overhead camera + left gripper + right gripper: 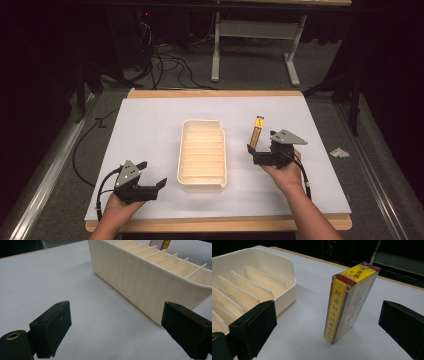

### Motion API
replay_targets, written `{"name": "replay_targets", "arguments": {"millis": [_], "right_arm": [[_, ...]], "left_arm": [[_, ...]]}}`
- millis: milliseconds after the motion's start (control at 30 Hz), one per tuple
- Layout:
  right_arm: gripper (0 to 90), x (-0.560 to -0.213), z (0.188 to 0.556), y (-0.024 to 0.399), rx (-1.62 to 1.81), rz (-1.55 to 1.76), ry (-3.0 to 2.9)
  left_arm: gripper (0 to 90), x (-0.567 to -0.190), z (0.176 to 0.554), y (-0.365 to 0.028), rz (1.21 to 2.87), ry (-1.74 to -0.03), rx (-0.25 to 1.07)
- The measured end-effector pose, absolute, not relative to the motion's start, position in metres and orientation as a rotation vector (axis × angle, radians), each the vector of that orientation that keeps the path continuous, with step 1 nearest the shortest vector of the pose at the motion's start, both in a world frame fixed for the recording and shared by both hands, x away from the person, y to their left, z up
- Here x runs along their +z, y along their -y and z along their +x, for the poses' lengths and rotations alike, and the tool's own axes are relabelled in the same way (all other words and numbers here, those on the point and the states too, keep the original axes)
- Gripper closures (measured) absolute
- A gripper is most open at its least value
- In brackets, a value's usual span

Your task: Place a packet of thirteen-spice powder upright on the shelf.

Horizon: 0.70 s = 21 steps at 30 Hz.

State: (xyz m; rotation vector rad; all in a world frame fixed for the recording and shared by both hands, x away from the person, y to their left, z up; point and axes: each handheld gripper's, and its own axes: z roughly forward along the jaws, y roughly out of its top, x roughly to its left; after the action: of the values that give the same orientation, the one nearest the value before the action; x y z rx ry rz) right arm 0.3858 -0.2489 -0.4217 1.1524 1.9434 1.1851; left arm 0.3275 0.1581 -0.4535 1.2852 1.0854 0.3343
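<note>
Yellow-and-red box [350, 302] was standing on end on the white sheet [150, 130], right between the jaws of my right tongs [327, 327] but not touching either one. Those jaws were spread about as wide as they go, so nothing was actually held. In the high view the box [257, 131] sat just ahead of the right tongs [260, 152], with the cream tray [202, 156] off to their left, near but apart.

My left tongs [115, 332] were parked on the other side of the tray [140, 287], jaws wide open too and empty, with the tray wall just ahead of the far jaw.

My read: this was the grab-the-box step, with the tray slots as the likely destination. Next move would've been squeezing the right jaws onto the box's two broad faces, gently, since it's tall, thin and easy to tip. Then lift it and line it up with a slot between the dividers.
</note>
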Motion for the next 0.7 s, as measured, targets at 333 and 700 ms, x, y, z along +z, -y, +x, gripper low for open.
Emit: {"name": "replay_targets", "arguments": {"millis": [333, 700], "right_arm": [[2.8, -0.421, 0.402, 0.246, 1.183, 1.200, -1.929], [4.2, -0.421, 0.417, 0.244, 1.155, 1.226, -1.913]], "left_arm": [[9.7, -0.454, 0.327, -0.158, 1.293, -1.080, 0.339], [9.7, -0.454, 0.327, -0.158, 1.296, -1.078, 0.337]]}}
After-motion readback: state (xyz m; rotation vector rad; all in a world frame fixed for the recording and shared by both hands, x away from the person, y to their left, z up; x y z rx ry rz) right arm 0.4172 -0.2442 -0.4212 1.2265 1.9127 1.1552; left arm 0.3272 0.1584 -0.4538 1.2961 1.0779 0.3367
